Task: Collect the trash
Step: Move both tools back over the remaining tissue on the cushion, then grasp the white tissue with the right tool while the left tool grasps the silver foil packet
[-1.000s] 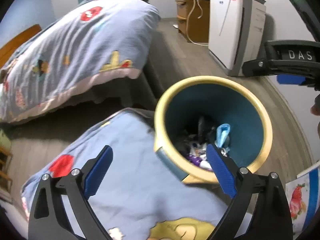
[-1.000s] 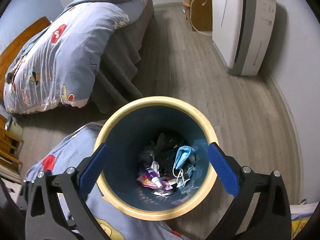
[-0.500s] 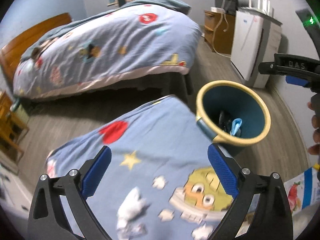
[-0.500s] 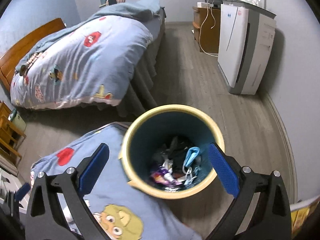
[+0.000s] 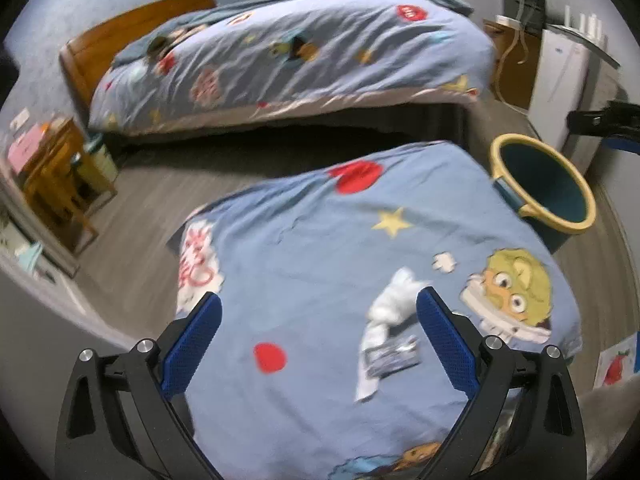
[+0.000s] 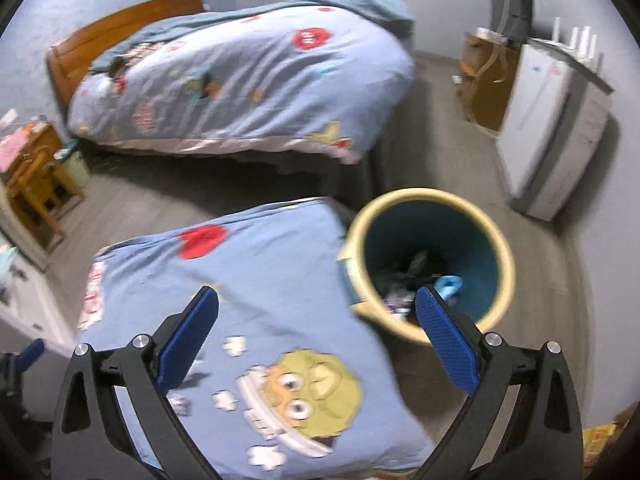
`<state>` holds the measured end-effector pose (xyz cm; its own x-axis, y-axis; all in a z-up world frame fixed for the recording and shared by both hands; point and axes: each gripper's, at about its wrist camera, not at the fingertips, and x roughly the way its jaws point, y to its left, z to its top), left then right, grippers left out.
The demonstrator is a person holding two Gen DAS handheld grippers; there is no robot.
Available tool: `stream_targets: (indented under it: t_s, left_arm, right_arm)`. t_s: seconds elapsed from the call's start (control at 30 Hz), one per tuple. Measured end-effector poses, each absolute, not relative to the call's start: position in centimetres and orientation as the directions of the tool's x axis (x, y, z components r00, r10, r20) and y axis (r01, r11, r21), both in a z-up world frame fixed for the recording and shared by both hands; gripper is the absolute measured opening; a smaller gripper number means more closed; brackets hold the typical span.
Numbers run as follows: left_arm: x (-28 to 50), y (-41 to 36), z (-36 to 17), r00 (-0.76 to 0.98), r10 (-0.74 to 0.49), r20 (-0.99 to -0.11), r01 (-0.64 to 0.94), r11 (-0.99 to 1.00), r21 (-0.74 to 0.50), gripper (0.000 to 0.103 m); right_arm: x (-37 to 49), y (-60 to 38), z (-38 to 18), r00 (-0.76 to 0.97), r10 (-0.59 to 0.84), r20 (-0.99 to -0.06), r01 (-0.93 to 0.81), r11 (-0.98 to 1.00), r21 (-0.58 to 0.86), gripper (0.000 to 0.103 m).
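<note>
A yellow-rimmed, teal-lined trash bin [image 6: 430, 256] stands on the floor beside the near bed; it also shows in the left wrist view [image 5: 544, 184]. It holds several pieces of trash, among them a blue face mask [image 6: 450, 283]. White crumpled tissue [image 5: 390, 306] and a silvery wrapper [image 5: 390, 356] lie on the near bed's blue cartoon blanket [image 5: 320, 264]. My left gripper [image 5: 318, 340] is open and empty above the blanket, the tissue just inside its right finger. My right gripper [image 6: 316, 344] is open and empty over the blanket's edge, beside the bin.
A second bed [image 6: 240, 80] with a matching blanket lies beyond a strip of wood floor. A white appliance [image 6: 552, 136] and a wooden cabinet [image 6: 486, 92] stand at the right wall. A wooden stool [image 5: 52, 176] is at the left.
Both grippers have pulled back from over the bin and swung left toward the near bed. The tissue and wrapper have come between the left gripper's fingers. Both stay open.
</note>
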<state>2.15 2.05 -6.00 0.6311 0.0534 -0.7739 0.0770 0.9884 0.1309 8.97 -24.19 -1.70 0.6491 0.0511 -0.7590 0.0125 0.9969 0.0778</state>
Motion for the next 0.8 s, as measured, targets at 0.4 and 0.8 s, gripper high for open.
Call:
stream_targets:
  t_s: [0.4,0.8]
  left_arm:
    - [1.9,6.1,-9.4,0.569,0.083,-0.818,0.027,0.992,0.119,0.097]
    - [2.7,5.3,-11.6,0.515,0.02,-0.857,0.085,0.994,0.075,0.097]
  right_arm:
    - [8.7,-18.3,-4.6,0.596,0.09,-0.798,-0.104,0.994,0.035,0.097]
    - [9.4,-15.3,-10.1,0.45,0.164,-0.878,-0.106,0.986,0.13,0.097]
